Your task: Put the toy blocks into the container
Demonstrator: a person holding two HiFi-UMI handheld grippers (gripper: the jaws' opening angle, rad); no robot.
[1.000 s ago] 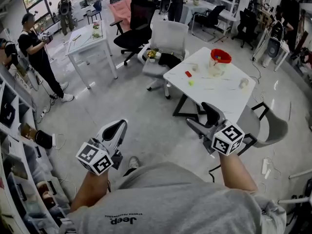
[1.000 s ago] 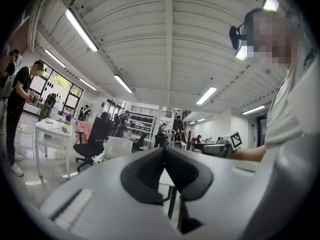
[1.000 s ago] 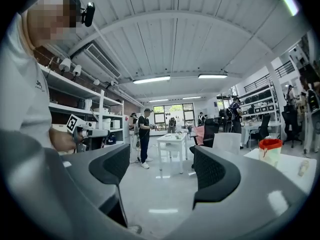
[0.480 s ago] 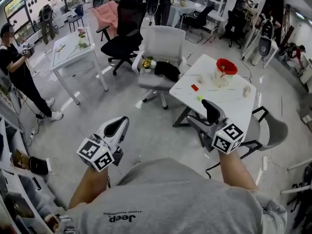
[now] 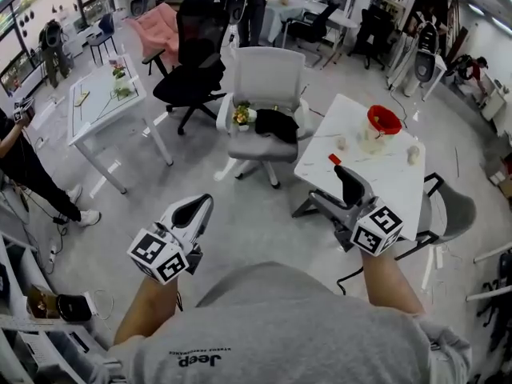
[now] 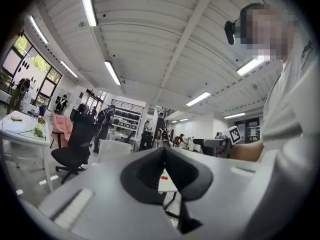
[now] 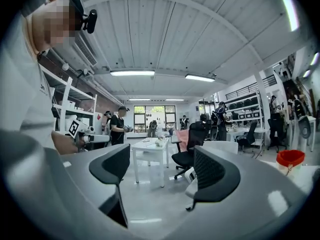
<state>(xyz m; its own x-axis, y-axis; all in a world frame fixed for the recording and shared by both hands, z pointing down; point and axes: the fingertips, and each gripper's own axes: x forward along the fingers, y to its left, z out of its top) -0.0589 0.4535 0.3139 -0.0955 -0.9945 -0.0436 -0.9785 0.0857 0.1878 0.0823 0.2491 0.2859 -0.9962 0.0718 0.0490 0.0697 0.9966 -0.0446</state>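
The container (image 5: 382,125), clear with a red rim, stands on a white table (image 5: 384,182) ahead to my right; it also shows at the right edge of the right gripper view as a red-rimmed tub (image 7: 290,158). A red toy block (image 5: 334,159) lies near the table's near-left edge, and small pale pieces (image 5: 342,143) lie beside the container. My left gripper (image 5: 194,209) hangs over the floor, far from the table, with its pads pressed together (image 6: 164,154) and nothing in them. My right gripper (image 5: 334,192) hovers at the table's near edge, open and empty (image 7: 162,171).
A grey office chair (image 5: 269,77) with a black cloth and flowers on its seat stands left of the table. Behind it are a black chair (image 5: 196,50) and a pink chair (image 5: 156,30). Another white table (image 5: 100,98) and a person (image 5: 20,162) are at far left. A grey chair (image 5: 450,214) sits right of the table.
The view has swung left, so the table and container sit further right in the picture. Both grippers keep the same pose and jaw state.
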